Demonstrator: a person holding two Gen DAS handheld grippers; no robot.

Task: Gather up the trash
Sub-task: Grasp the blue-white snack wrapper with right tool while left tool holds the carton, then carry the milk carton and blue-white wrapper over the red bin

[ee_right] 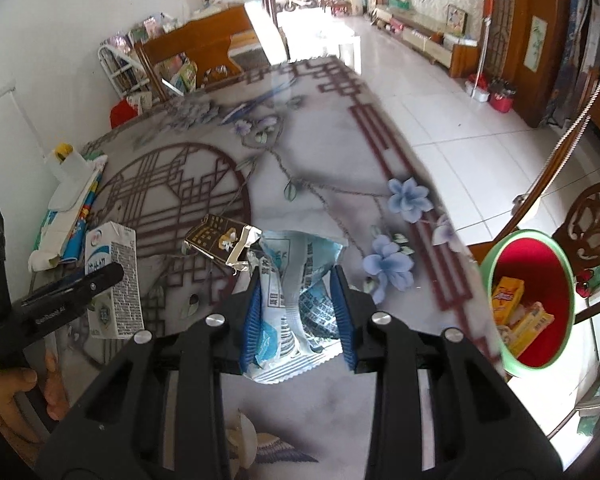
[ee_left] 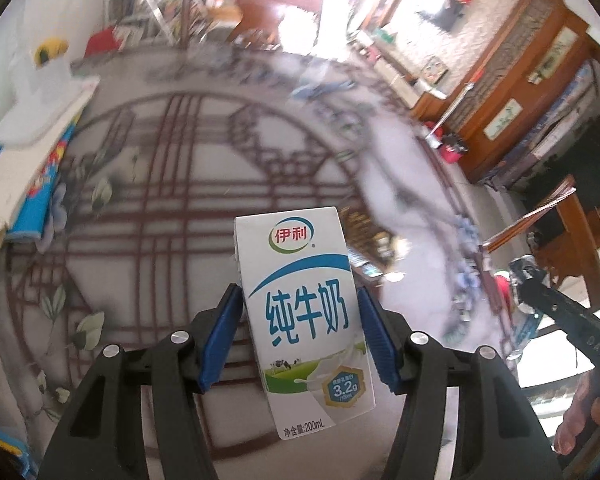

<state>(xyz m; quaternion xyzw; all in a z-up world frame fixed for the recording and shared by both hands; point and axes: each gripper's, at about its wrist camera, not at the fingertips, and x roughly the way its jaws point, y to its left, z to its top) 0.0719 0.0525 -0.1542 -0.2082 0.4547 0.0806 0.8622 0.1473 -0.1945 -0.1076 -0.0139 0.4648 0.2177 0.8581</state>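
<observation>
Your left tool (ee_left: 300, 336) is pinching a white milk carton (ee_left: 306, 316), its blue pads (ee_left: 220, 340) pressed against both narrow sides. The carton stands upright between them, printed face toward the camera, with the patterned surface (ee_left: 140, 184) behind it. From the right wrist view the same carton (ee_right: 114, 280) is seen at the left, clamped by the left tool (ee_right: 76, 284), close above or on the surface; contact cannot be confirmed.

Your right tool (ee_right: 296, 312) is pinching a crumpled light-blue plastic wrapper (ee_right: 300, 284), which is squeezed at its middle and flares out above and below the pads (ee_right: 250, 320). Its lower edge lies near the surface (ee_right: 332, 152); whether it touches cannot be told.

Just beyond the wrapper, touching or nearly touching its top left corner, lies a torn dark-brown and silver packet (ee_right: 220, 240) on the surface.

To the right, beside the surface edge and lower than it, stands a green-rimmed bin (ee_right: 560, 292) with a red interior. It holds a yellow-orange box (ee_right: 508, 296) and a second yellow box (ee_right: 530, 326).

At the far left edge of the surface lies a stack of white paper and a blue printed booklet (ee_right: 74, 216). Tiled floor (ee_right: 460, 120) extends beyond, toward wooden furniture.
</observation>
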